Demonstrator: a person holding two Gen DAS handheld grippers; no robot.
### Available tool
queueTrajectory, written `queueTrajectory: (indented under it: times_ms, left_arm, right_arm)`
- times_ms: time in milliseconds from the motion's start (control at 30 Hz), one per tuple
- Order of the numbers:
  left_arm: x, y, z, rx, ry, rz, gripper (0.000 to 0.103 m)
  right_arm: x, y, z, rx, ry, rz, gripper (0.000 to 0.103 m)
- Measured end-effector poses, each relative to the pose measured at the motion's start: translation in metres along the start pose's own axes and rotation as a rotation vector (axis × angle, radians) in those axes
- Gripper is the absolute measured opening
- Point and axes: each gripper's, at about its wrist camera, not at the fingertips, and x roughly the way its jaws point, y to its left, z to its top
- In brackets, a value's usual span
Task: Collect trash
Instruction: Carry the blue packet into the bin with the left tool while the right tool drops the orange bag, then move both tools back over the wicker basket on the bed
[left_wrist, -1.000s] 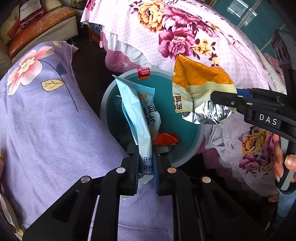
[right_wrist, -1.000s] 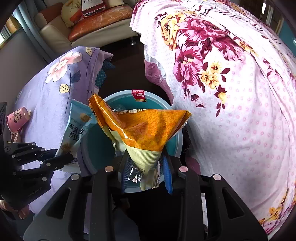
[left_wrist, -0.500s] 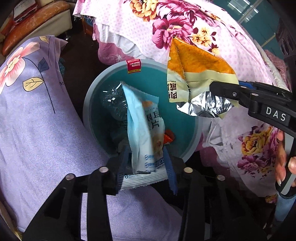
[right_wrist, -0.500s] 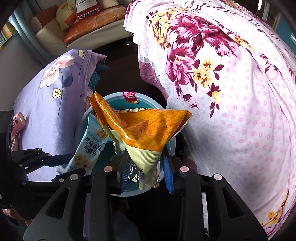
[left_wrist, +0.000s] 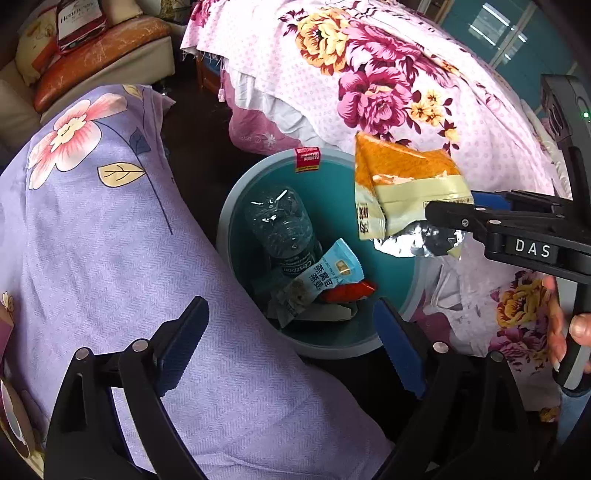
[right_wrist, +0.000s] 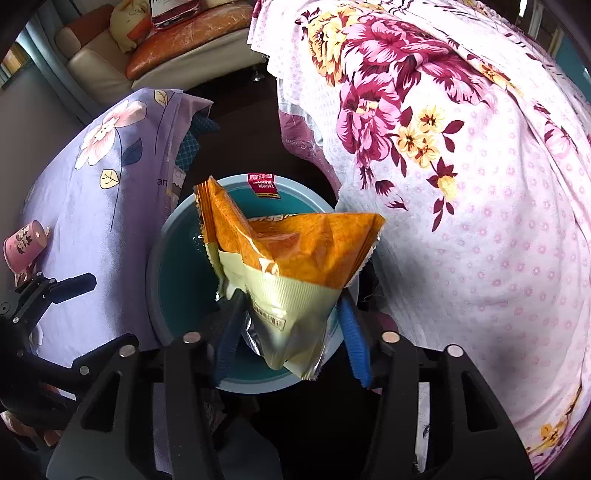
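A round teal bin (left_wrist: 227, 221) (right_wrist: 162, 295) stands on the dark floor between two beds. Inside lie a clear plastic bottle (left_wrist: 280, 229), a red wrapper (left_wrist: 347, 291) and a light blue snack packet (left_wrist: 321, 284). My left gripper (left_wrist: 291, 347) hangs over the bin's near rim, jaws opening wide with nothing between them. My right gripper (right_wrist: 291, 336) (left_wrist: 454, 210) holds an orange and cream snack bag (right_wrist: 295, 258) (left_wrist: 402, 184) over the bin. Its jaws are opening, and the blue pads (right_wrist: 354, 343) still touch the bag's sides.
A purple flowered bedcover (left_wrist: 92, 240) lies close on the left, a pink flowered one (left_wrist: 369, 74) on the right. A sofa with an orange cushion (left_wrist: 92, 70) stands behind. A pink cup (right_wrist: 26, 247) rests on the purple cover. A hand (left_wrist: 580, 328) grips the right handle.
My left jaws spread apart and the blue packet fell from them into the bin. My right jaws widened around the orange bag, which stays above the bin.
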Motion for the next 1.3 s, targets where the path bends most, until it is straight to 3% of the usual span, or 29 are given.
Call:
queueTrajectory:
  times_ms: [200,300,733,1300]
  left_arm:
    - [-0.007,0.01,-0.007,-0.012,-0.019,0.008,0.091]
    - [-0.012,0.015,-0.011,-0.025,-0.028,0.006,0.091]
    - [-0.049,0.06,-0.046,-0.109,-0.07,0.028,0.092]
    - [-0.12,0.158,-0.125,-0.249,-0.148,0.122,0.092]
  right_arm:
    - [0.0,0.005,0.0,0.0,0.002,-0.005,0.072]
    - [-0.002,0.007,0.0,-0.001,0.01,-0.005,0.075]
    - [-0.019,0.047,-0.007,-0.054,0.009,-0.006,0.078]
    - [-0.028,0.181,-0.019,-0.239,0.028,0.048,0.078]
